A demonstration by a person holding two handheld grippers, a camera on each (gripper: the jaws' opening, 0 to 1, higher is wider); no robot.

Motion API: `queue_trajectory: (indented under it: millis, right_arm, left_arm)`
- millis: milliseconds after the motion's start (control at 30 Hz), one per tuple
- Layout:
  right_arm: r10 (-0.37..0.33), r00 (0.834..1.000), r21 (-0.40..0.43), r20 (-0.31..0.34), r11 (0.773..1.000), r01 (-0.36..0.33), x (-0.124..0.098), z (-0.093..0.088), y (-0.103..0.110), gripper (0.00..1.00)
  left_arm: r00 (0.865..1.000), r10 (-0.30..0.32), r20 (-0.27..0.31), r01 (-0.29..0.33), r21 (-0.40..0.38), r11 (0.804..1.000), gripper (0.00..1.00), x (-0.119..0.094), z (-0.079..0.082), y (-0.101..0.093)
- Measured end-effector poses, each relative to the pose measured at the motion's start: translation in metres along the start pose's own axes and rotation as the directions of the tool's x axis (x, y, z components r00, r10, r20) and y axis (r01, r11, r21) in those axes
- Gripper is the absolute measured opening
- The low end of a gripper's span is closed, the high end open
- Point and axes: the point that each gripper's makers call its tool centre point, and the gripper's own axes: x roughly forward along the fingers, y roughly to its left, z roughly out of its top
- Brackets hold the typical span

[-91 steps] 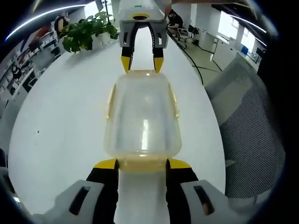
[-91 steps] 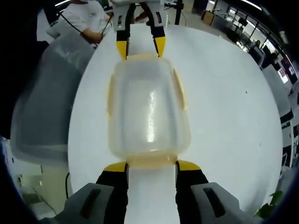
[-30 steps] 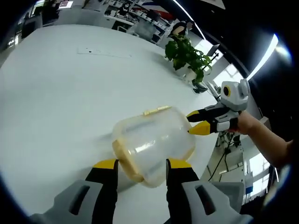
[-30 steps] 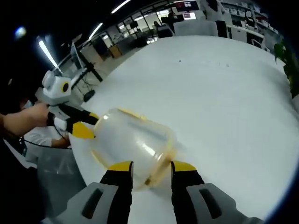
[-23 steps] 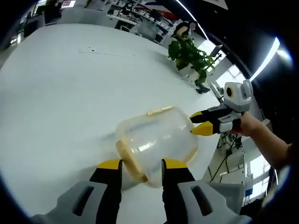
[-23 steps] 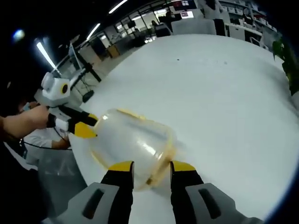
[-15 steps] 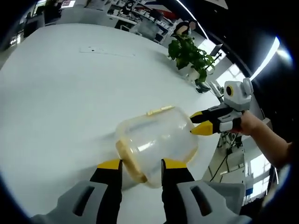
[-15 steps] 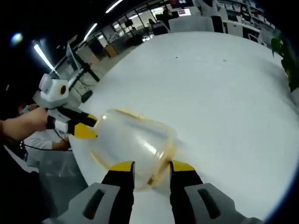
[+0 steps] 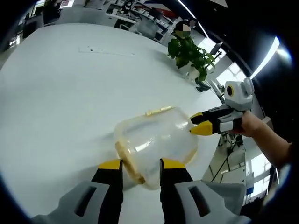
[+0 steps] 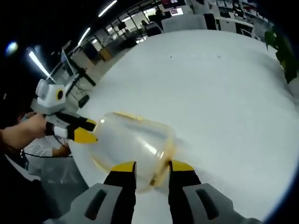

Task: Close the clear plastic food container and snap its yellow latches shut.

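Pinching the near end of the clear plastic food container [image 9: 156, 142], the left tool [image 9: 138, 164] had its yellow-tipped jaws closed in on the yellow latch [image 9: 129, 161] at that end, probably to press it shut. The container lay on the white tabletop [image 9: 60, 88], lid on, between the two tools so each could work one short end. To the right, the right tool [image 9: 196, 126] came in with jaws nearly together, tips touching the container's far end. A potted plant [image 9: 189, 53] stood far off. In the right gripper view, the right tool [image 10: 148, 167] squeezed its own end's yellow rim [image 10: 161, 161], a contact the left gripper view left unclear, while the left tool [image 10: 86, 133] entered from the left, tips at the container [image 10: 131, 144].
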Motion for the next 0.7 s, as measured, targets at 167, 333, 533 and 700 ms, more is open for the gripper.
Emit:
queue_trajectory:
  millis: [167,333,533,700]
  right_arm:
    - [0.052,0.999,-0.054,-0.010,0.997,-0.052,-0.002,-0.002,0.010,0.22]
    - [0.051,0.998,-0.014,0.022,0.999,-0.050,-0.001,-0.007,0.011,0.22]
    - [0.026,0.999,0.040,0.043,0.999,-0.027,-0.001,-0.012,0.014,0.23]
    - [0.030,0.998,0.040,0.048,0.999,-0.032,0.001,-0.011,0.013,0.22]
  left_arm:
    - [0.998,0.054,0.032,-0.055,0.044,0.997,0.26,0.004,0.006,0.016]
    - [0.999,0.038,0.034,-0.040,0.054,0.998,0.27,0.000,0.007,0.018]
    - [1.000,0.021,0.017,-0.022,0.059,0.998,0.28,-0.003,0.008,0.018]
    - [1.000,0.022,0.014,-0.023,0.061,0.998,0.28,-0.005,0.008,0.018]
